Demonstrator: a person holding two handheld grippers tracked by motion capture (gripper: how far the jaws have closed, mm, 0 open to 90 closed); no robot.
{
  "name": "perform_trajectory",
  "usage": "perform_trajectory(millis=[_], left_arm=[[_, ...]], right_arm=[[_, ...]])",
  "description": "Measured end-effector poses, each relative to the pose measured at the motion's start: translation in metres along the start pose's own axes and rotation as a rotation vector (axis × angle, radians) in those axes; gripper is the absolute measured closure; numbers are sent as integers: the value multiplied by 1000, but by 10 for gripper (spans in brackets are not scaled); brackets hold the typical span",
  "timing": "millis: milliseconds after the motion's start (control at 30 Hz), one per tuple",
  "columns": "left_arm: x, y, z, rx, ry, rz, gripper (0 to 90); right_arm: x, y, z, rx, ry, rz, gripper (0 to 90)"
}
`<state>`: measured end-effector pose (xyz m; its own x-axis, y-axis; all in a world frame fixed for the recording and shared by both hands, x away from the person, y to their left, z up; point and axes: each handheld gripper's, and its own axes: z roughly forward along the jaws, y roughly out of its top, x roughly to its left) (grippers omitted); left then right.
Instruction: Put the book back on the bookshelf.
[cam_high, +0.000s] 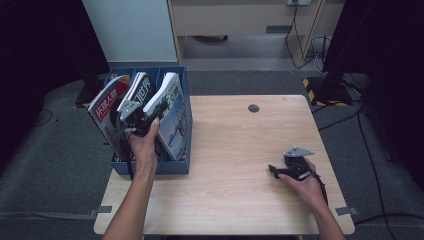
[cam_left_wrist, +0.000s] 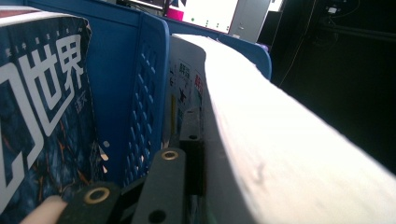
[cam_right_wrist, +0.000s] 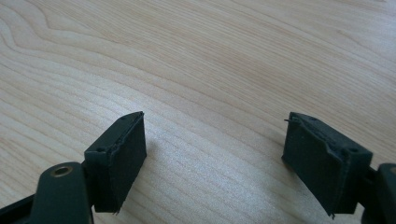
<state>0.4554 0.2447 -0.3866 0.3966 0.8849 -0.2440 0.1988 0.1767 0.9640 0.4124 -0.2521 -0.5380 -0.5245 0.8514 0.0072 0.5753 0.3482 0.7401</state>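
Observation:
A blue file rack (cam_high: 175, 167) stands on the table's left part with three magazines upright in it. My left gripper (cam_high: 149, 111) reaches into it from the near side and is shut on the thick right-hand magazine (cam_high: 172, 112). In the left gripper view one black finger (cam_left_wrist: 190, 137) lies flat against that magazine's cover, its white page edge (cam_left_wrist: 280, 154) runs past on the right, and the other finger is hidden behind it. A dark magazine (cam_left_wrist: 37, 107) stands beyond the blue divider (cam_left_wrist: 140, 93). My right gripper (cam_high: 273, 170) rests low over the bare wood, open (cam_right_wrist: 215, 154), nothing between its pads.
A magazine with a red and white cover (cam_high: 107, 107) leans in the rack's left slot. The wooden table (cam_high: 240, 145) has a small round cable hole (cam_high: 253, 108) near its far edge. Cables and a stand foot (cam_high: 325, 90) lie on the floor beyond.

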Motion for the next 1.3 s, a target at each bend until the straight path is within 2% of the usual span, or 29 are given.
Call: perform_trajectory(millis=[433,633,900,1100,1300], left_arm=[[7,-4,-1,-7,23,10,727],[10,-5,-2,-8,29,-26,722],[6,-7,-3,-15,38,-23,716],[6,-9,-5,-38,55,-40,701],[2,-9,-6,-18,56,-28,653]], right_arm=[[0,0,0,1,-1,1,213],[0,0,0,0,-1,1,213],[0,0,0,1,-1,0,214],[0,0,0,1,-1,0,214],[0,0,0,1,0,0,214]])
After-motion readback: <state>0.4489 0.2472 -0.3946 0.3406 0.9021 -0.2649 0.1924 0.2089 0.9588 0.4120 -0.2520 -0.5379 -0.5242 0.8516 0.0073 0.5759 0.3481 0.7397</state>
